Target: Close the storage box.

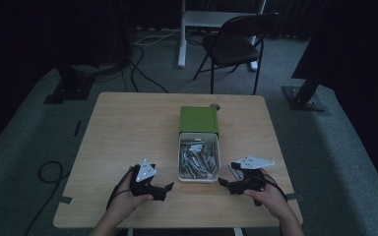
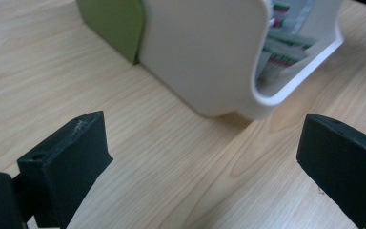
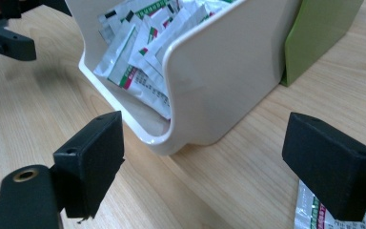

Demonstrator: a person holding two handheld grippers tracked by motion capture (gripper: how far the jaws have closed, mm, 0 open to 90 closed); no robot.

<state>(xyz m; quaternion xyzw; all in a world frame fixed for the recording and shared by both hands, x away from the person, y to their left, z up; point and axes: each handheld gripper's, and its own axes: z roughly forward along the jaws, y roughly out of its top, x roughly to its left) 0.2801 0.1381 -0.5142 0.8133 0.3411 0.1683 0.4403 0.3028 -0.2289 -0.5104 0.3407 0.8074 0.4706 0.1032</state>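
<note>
Wood tabletop (image 1: pixel 128 128) in the high view carries a white bin (image 1: pixel 199 180) near its front middle, filled with small sachets (image 1: pixel 197 160), and a green box (image 1: pixel 199 119) touches the bin's far end. The left gripper (image 1: pixel 166 189) sits just left of the bin's near corner, held in the person's left hand (image 1: pixel 123 204). The right gripper (image 1: pixel 225 183) sits just right of the bin's near right corner, in the right hand (image 1: pixel 270 196). A few loose sachets (image 1: pixel 235 170) lie on the table between that gripper and the bin wall. A dark chair (image 1: pixel 234 44) stands on the floor beyond the table.

Left gripper view: the 2 black jaws stand wide apart with nothing between them but bare wood. The bin's (image 2: pixel 205 57) rounded corner is just ahead of them, not touched, with sachets (image 2: pixel 286 47) showing inside and the green box (image 2: pixel 114 24) behind it.

Right gripper view: the 2 jaws are likewise spread wide and hold nothing. The bin's (image 3: pixel 224 81) corner stands just ahead, between the lines of the jaws, its sachets (image 3: pixel 138 62) piled against the wall. One loose sachet (image 3: pixel 310 214) lies on the table under the right-hand jaw. The green box (image 3: pixel 319 33) touches the bin's far end, and the left gripper's jaw tip shows at the upper left.
</note>
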